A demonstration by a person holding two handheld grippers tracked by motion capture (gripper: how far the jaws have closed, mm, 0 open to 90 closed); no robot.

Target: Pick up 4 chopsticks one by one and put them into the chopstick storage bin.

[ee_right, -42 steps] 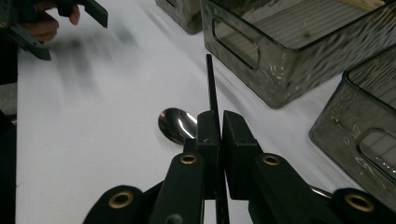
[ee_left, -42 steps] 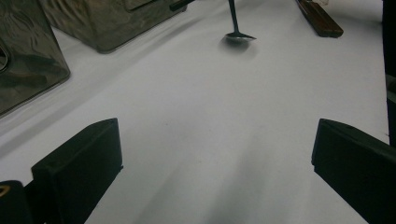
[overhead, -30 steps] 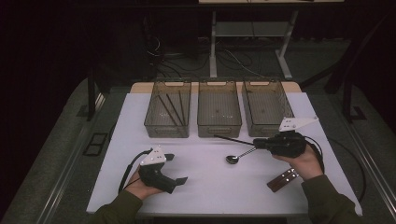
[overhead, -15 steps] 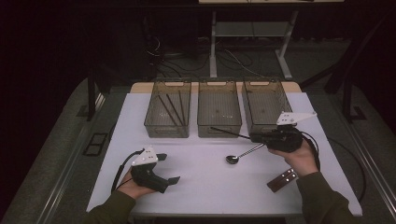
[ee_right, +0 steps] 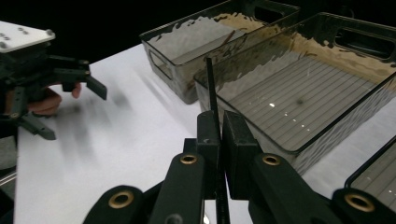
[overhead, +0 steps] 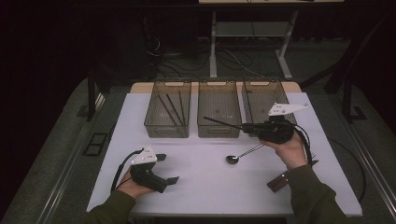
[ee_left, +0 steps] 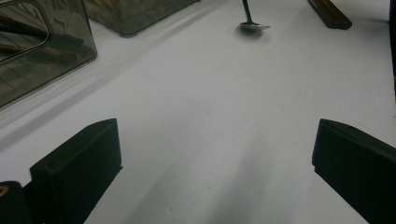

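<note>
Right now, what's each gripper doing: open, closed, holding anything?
Left gripper: jaws wide open, nothing between them, low over the table.
Right gripper: jaws shut on a thin black stick, near the middle bin.

Olive-green sleeves, black gripper (overhead: 161,168) bodies with brass rivets, white three-cornered plates, black cables.

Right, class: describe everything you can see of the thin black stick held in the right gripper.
The black stick is a thin, straight rod, plain, dark and matte; its material cannot be told. The right gripper is shut on it near one end, and the rest juts out past the jaws. In the high view it lies nearly level above the white table, its free end over the near wall of the middle bin. Nothing else touches it.
</note>
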